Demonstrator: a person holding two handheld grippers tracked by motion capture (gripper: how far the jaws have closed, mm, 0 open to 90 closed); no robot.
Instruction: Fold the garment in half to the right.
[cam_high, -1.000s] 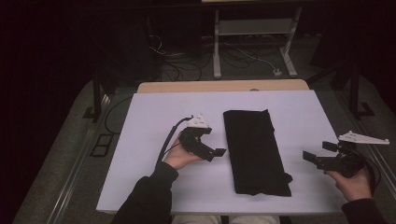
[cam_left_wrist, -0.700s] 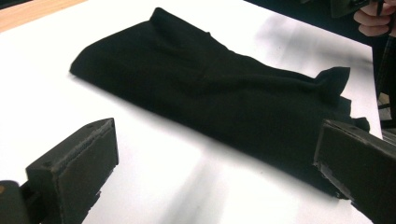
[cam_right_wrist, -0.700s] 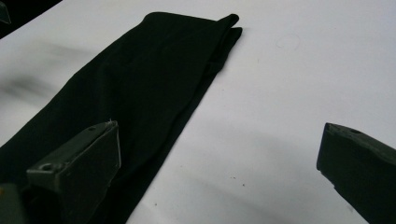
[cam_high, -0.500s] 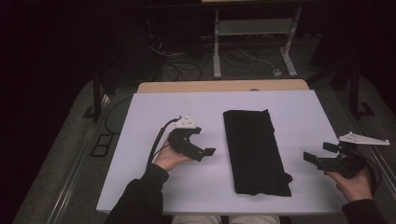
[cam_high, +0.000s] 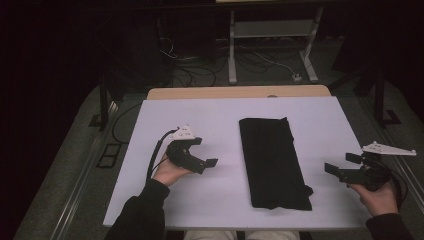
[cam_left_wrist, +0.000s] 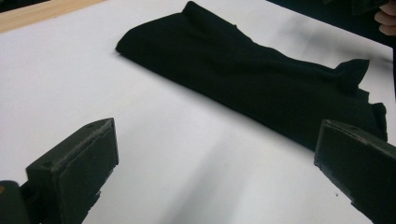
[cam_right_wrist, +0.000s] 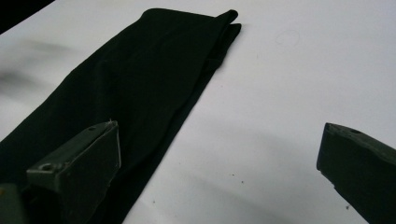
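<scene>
Hovering with fingers spread wide on either side of a folded black cloth

Gaping wide and gripping nothing, fingers of the left gripper; likewise parted and empty, fingers of the right gripper; lying flat as a long strip mid-desk between the two, apart from both; pointing inward at the cloth from left and right.

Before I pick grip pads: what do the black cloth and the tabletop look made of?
The cloth looks like soft matte fabric, perhaps knit: it lies folded with limp, rumpled edges and no shine. The tabletop looks hard, smooth and white with a faint sheen, perhaps laminate.
</scene>
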